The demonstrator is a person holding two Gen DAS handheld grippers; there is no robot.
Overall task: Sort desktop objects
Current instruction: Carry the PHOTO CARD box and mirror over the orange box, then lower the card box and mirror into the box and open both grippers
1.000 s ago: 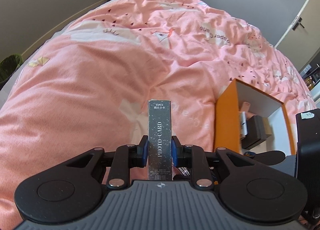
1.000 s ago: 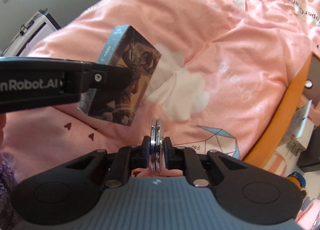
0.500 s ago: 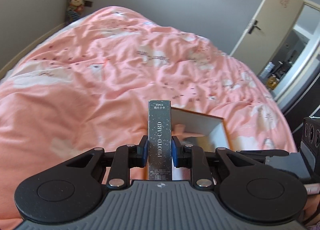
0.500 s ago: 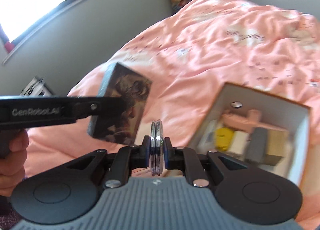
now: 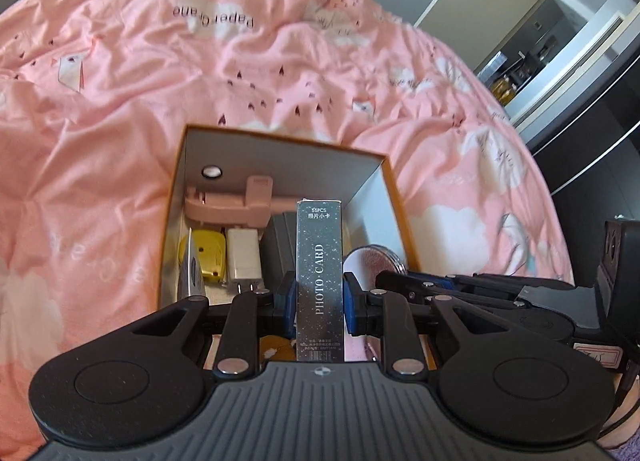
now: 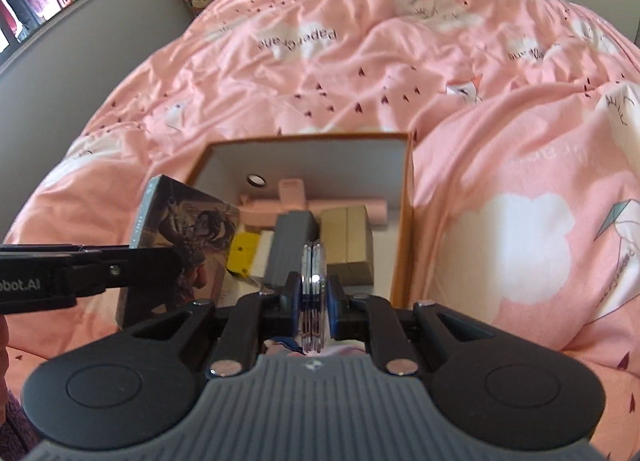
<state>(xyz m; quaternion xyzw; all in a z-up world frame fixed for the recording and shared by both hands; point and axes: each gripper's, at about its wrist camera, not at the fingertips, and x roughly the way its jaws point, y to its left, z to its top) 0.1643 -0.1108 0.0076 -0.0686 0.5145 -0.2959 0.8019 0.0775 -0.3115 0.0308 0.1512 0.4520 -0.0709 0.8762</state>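
My left tongs (image 5: pixel 319 297) clench the photo-card box (image 5: pixel 319 273); right tongs (image 6: pixel 314 297) clench a round mirror compact (image 6: pixel 314 281). Both hang over the orange box (image 5: pixel 394 197) on the bed (image 5: pixel 120 101). Lower each into a free gap before letting go.

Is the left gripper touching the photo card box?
Touching. The left wrist view shows the left gripper with both blue pads pressed against the sides of the photo card box.

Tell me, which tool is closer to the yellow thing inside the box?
Left. The left tool, gripping a card pack, hangs just beside the yellow thing; the right tool, holding a round case, is farther across the box.
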